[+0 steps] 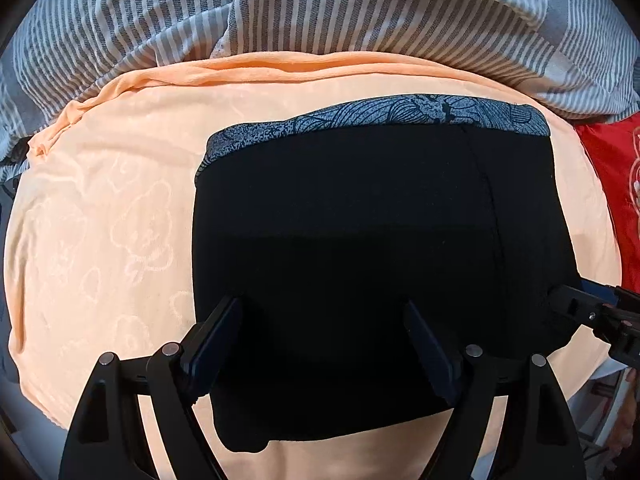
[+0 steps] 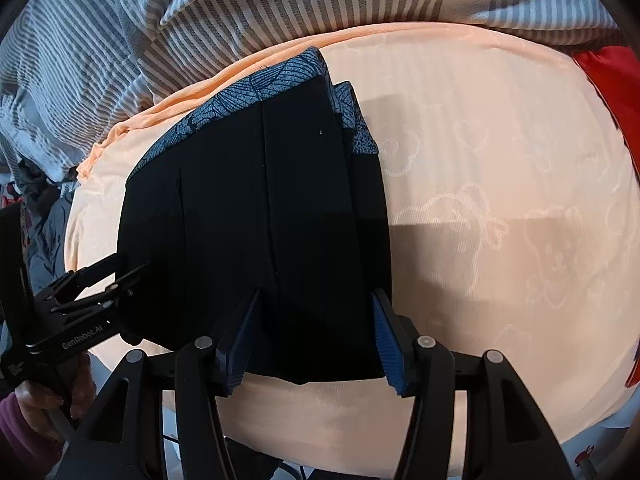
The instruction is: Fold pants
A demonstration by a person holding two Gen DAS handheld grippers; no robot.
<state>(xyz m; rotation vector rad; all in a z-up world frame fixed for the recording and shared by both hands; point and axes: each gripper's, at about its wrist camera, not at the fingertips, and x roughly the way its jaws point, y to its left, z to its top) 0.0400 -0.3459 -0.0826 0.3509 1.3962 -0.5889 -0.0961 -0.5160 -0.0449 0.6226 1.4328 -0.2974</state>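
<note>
Folded black pants (image 1: 340, 240) lying on peach sheet (image 1: 100, 220), near edge between spread jaws of both left gripper (image 1: 324, 344) and right gripper (image 2: 316, 336), nothing pinched, long axis running ahead.

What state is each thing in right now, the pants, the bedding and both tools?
Pants: folded into a compact stack, lying flat on the orange sheet, patterned waistband at the far edge.
Orange sheet: spread out, slightly wrinkled.
Striped blanket: bunched up behind the sheet.
Left tool: open, over the pants' near edge.
Right tool: open, straddling the pants' near edge.
</note>
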